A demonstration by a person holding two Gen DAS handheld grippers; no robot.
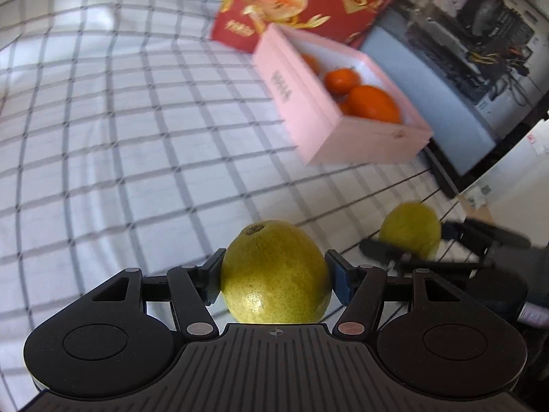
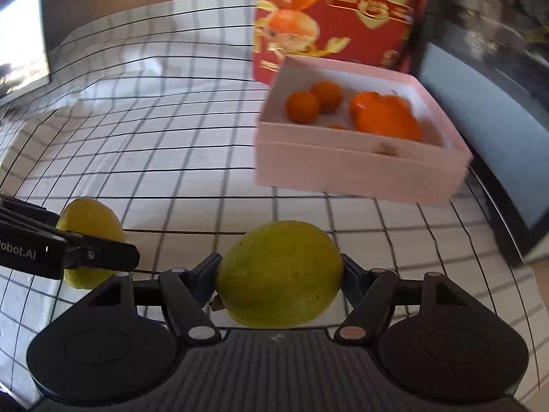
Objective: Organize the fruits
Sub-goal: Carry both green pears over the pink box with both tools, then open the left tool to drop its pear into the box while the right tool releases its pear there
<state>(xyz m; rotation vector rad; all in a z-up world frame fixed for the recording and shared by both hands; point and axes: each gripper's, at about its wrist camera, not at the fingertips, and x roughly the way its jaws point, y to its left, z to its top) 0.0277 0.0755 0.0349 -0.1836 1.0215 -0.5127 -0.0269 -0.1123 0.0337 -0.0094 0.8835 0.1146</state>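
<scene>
Two yellow-green pears are held off the checked tablecloth (image 1: 120, 144), one in each gripper. Left gripper (image 1: 274, 276): both fingers are pressed against the sides of the left pear (image 1: 274, 274), which sits with its calyx end pointing up and away from the camera. Right gripper (image 2: 279, 279): both fingers are closed against the sides of the right pear (image 2: 281, 274), which lies tilted, its short stem showing at the lower left. Each unit appears in the other's view: the right gripper with its pear shows at the right edge of the left wrist view, and the left gripper with its pear shows at the left edge of the right wrist view, so the two are near each other, side by side. Ahead of both stands a pink box (image 2: 360, 168), open at the top, containing several oranges (image 2: 387, 120) of differing size. Behind the pink box stands a red carton (image 2: 343, 10) printed with orange pictures, touching or just beside it.
</scene>
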